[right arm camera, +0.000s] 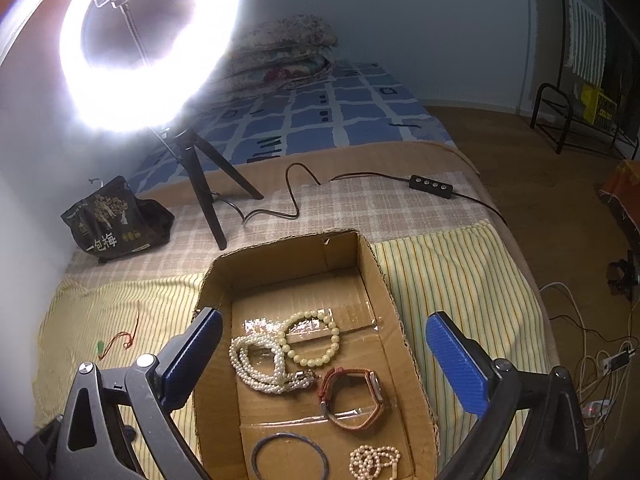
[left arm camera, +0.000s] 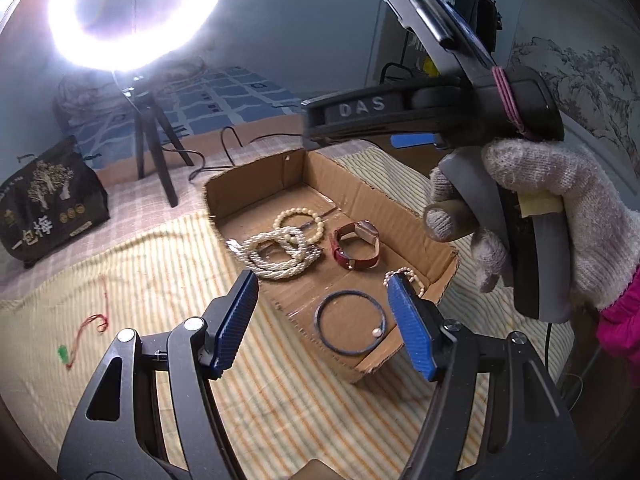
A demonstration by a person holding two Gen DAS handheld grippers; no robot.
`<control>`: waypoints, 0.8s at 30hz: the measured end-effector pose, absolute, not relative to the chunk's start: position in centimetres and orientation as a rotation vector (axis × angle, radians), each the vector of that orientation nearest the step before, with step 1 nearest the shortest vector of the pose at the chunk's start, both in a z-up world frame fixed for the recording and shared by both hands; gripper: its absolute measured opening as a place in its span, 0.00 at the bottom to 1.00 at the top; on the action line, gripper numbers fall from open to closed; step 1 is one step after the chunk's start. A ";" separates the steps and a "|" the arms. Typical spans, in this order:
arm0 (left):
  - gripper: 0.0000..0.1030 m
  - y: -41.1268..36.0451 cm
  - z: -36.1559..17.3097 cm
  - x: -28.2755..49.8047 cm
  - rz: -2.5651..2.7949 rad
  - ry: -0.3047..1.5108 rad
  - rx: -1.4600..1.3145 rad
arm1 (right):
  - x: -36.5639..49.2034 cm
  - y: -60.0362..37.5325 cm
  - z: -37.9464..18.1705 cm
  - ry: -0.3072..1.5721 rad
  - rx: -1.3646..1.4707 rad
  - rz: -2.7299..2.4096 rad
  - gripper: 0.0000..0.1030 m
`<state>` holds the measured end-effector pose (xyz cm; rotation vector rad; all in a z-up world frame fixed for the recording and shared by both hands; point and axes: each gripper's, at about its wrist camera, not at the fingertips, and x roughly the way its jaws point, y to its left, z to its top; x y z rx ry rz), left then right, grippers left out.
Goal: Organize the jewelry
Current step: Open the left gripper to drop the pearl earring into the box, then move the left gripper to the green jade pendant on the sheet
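A shallow cardboard box (left arm camera: 280, 168) (right arm camera: 280, 256) lies on the striped cloth. In it are a twisted pearl rope (left arm camera: 276, 256) (right arm camera: 260, 364), a cream bead bracelet (left arm camera: 298, 224) (right arm camera: 310, 338), a red-strap watch (left arm camera: 356, 248) (right arm camera: 352, 398), a dark blue bangle with one pearl (left arm camera: 350, 322) (right arm camera: 290, 456) and a small pearl bracelet (left arm camera: 404, 276) (right arm camera: 374, 462). My left gripper (left arm camera: 324, 320) is open and empty above the box's near end. My right gripper (right arm camera: 324, 356) is open and empty above the box; its body (left arm camera: 440, 116) shows in a gloved hand in the left wrist view.
A red cord with a green bead (left arm camera: 90, 328) (right arm camera: 120, 340) lies on the cloth left of the box. A ring light on a tripod (left arm camera: 154, 152) (right arm camera: 204, 192), its cable and switch (right arm camera: 432, 186), and a black snack bag (left arm camera: 48, 204) (right arm camera: 116, 220) stand behind.
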<state>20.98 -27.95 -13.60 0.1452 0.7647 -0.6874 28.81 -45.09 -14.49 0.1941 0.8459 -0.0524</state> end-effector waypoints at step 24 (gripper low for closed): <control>0.67 -12.1 -11.8 20.4 -0.495 0.739 0.025 | 24.8 -37.7 -11.9 0.798 0.112 0.080 0.99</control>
